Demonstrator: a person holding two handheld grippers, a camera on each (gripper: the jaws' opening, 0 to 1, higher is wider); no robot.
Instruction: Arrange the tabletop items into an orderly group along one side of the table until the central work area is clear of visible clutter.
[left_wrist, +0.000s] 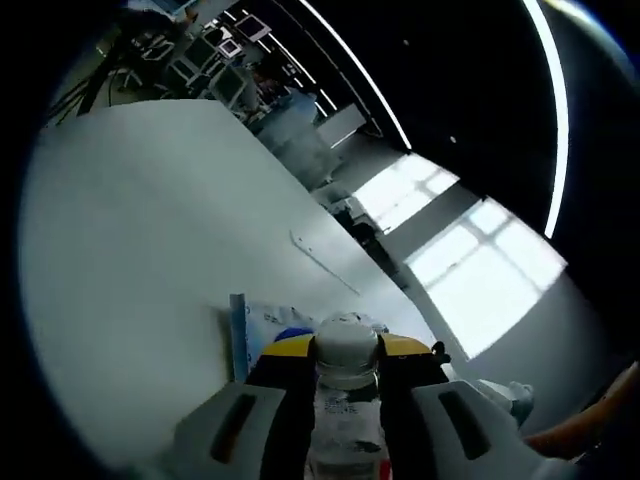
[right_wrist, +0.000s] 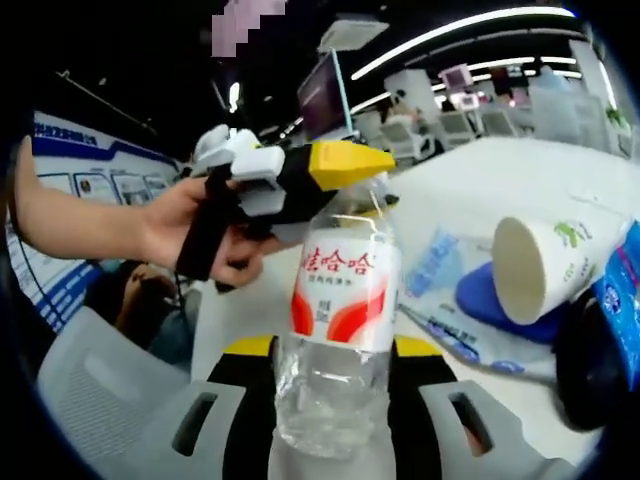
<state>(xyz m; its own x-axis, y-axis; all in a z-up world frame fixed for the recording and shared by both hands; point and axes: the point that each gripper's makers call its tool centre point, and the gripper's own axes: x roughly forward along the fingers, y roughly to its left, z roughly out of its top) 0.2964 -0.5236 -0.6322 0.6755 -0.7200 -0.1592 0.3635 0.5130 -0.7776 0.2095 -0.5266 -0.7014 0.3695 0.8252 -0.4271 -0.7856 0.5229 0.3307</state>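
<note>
Clear plastic bottle (right_wrist: 338, 330), one, held by both my tools: right tool (right_wrist: 335, 365) pinching lower body, left tool (left_wrist: 347, 365) pinching neck under white cap (left_wrist: 347, 345). Bottle is off table (left_wrist: 150, 250), above its near edge. Two-point hold is probably a handover or steadying before I park it at table side. Behind it: one paper cup (right_wrist: 540, 265) lying tipped on blue pad (right_wrist: 490, 300), one clear bag (right_wrist: 445, 275).
</note>
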